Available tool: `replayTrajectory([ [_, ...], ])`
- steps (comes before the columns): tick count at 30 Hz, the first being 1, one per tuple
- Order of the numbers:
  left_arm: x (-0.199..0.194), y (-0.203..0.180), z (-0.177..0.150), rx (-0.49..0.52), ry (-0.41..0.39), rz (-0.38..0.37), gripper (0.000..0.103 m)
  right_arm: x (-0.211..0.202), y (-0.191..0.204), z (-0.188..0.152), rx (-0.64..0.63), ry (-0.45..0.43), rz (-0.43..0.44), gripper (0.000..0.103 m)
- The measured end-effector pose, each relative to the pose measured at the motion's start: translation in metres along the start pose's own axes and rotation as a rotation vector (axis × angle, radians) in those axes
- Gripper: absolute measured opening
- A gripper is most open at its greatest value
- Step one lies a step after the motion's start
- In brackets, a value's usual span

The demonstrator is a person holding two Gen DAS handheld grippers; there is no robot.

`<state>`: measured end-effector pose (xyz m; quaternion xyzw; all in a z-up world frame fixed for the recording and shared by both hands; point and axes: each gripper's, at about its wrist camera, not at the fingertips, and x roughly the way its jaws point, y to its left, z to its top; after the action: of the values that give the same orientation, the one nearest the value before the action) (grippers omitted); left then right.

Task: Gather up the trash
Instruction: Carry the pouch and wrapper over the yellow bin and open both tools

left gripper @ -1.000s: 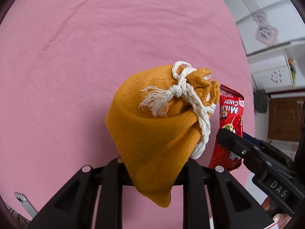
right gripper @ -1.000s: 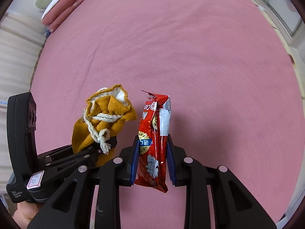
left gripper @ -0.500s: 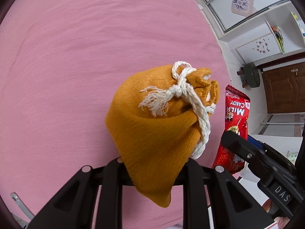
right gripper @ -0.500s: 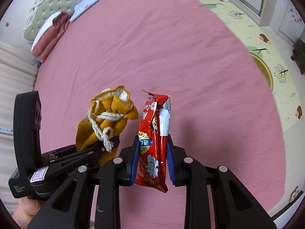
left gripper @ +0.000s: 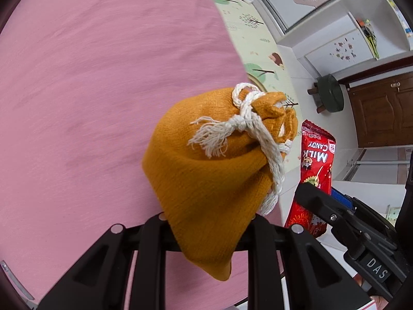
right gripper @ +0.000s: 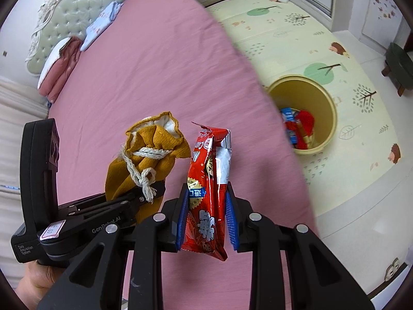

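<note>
The left gripper (left gripper: 206, 232) is closed on the lower part of an orange drawstring pouch (left gripper: 209, 170), and the right gripper (right gripper: 206, 222) is clamped on the lower half of a red candy wrapper (right gripper: 210, 188); both things are held in the air over the pink bed (right gripper: 144, 59), just beside each other but apart. Off the edge of the bed, on the patterned floor mat (right gripper: 361, 155), stands a yellow bin (right gripper: 327, 103) with several red and blue wrappers lying in its bottom, so part of the collecting looks done. What is left, as far as can be judged, is to carry these two things across the bed edge and drop them in; the bin is well apart from both grippers, ahead and to the right in the right wrist view. No other loose trash shows on the visible part of the bed. The wrapper stands nearly upright between the blue pads (right gripper: 182, 222), its long axis running along the fingers, torn top end pointing away from the gripper and the bottom seam hanging just below the pads. The pouch also rises from its gripper, with its tied neck and white cord (left gripper: 247, 126) at the far end and its pointed bottom corner drooping below the fingers.
</note>
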<state>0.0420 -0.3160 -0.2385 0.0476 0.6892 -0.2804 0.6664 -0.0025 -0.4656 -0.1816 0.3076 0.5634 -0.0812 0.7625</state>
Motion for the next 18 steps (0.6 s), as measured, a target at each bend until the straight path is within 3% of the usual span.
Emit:
replayTrajectory([
  [10, 0.059, -0.089, 0.054, 0.082, 0.069, -0.009, 0.019, -0.004, -0.085, 0.042, 0.104, -0.015, -0.02, 0.026],
  [18, 0.099, -0.141, 0.119, 0.15, 0.09, -0.005, 0.02, 0.003, -0.141, 0.094, 0.167, -0.044, -0.048, 0.027],
])
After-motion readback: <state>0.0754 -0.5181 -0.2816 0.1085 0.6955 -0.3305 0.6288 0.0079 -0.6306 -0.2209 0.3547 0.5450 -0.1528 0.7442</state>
